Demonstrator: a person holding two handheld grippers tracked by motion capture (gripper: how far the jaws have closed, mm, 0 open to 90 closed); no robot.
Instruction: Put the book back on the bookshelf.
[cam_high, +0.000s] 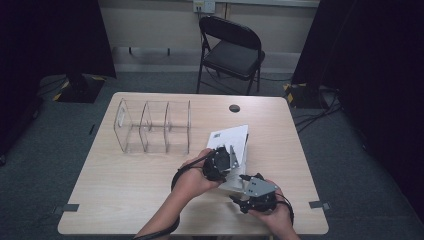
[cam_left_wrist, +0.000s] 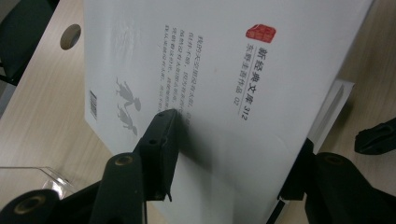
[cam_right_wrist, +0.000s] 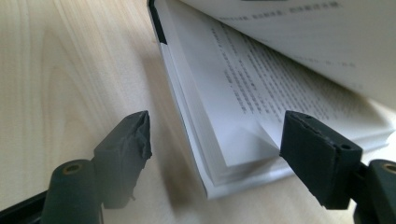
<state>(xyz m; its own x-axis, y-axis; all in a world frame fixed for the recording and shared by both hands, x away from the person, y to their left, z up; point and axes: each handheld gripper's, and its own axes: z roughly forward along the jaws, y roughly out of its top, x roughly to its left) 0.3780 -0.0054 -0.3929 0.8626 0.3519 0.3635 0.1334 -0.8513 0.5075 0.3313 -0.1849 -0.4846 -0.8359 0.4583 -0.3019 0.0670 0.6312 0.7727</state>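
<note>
High view: above the table's (cam_high: 125, 200) near edge, facing forward and down, distant. Both gripper views: close, low, facing the white book (cam_high: 235, 137) (cam_left_wrist: 210, 93) (cam_right_wrist: 243, 154), shared by all.

The white paperback book's (cam_left_wrist: 224, 84) far corners run past the left gripper view's twelve o'clock edge; its small cover print (cam_left_wrist: 175, 65) is unreadable.

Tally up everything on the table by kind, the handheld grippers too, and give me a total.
White book, part lifted open: 1
Clear acrylic organizer with dividers: 1
Handheld grippers: 2, the left gripper clamped on the book's cover, the right gripper open beside the pages
Total: 4
</note>
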